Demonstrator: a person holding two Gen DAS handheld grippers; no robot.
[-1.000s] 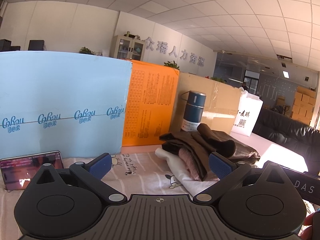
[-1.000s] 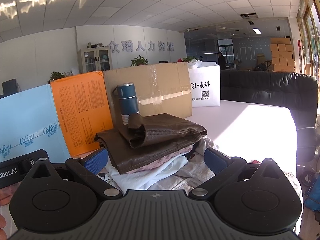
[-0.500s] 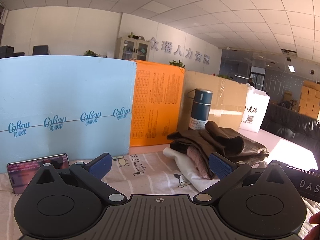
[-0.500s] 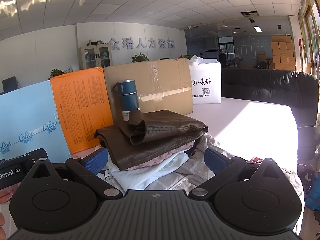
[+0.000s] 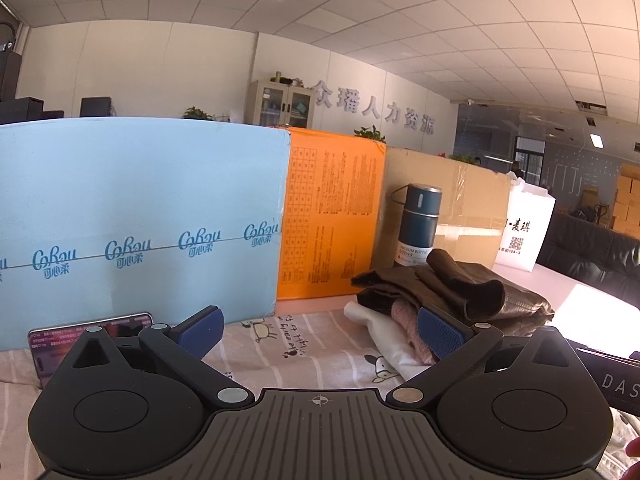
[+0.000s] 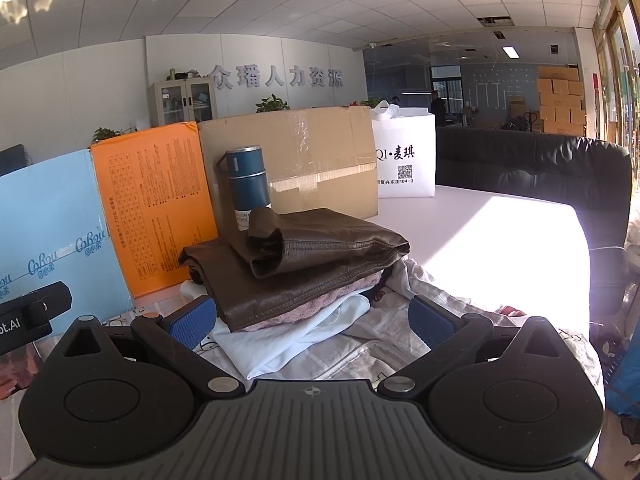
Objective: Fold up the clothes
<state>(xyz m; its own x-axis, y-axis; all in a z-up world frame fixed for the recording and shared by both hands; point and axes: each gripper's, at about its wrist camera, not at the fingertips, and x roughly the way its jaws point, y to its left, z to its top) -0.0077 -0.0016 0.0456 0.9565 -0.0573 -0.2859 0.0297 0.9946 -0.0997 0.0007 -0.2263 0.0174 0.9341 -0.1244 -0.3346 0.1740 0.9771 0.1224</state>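
Note:
A stack of folded clothes lies on the striped cartoon sheet point(image 5: 312, 344): a brown leather garment point(image 6: 304, 256) on top, a pink knit point(image 6: 320, 308) under it, a white garment point(image 6: 296, 340) at the bottom. The stack also shows in the left wrist view point(image 5: 452, 292). My left gripper point(image 5: 320, 332) is open and empty, above the sheet to the left of the stack. My right gripper point(image 6: 312, 324) is open and empty, its fingers on either side of the stack's near edge, apart from it.
A blue vacuum bottle point(image 6: 248, 184) stands behind the stack. Blue point(image 5: 132, 216), orange point(image 5: 332, 216) and cardboard point(image 6: 304, 156) boxes wall the back. A white bag point(image 6: 406, 156) stands at right. A phone point(image 5: 92, 330) leans at left. A black sofa point(image 6: 532, 168) is beyond.
Both views have shifted slightly; the left gripper has drifted left so the stack sits further right in its view. Both grippers stay open and empty. The clothes have not moved.

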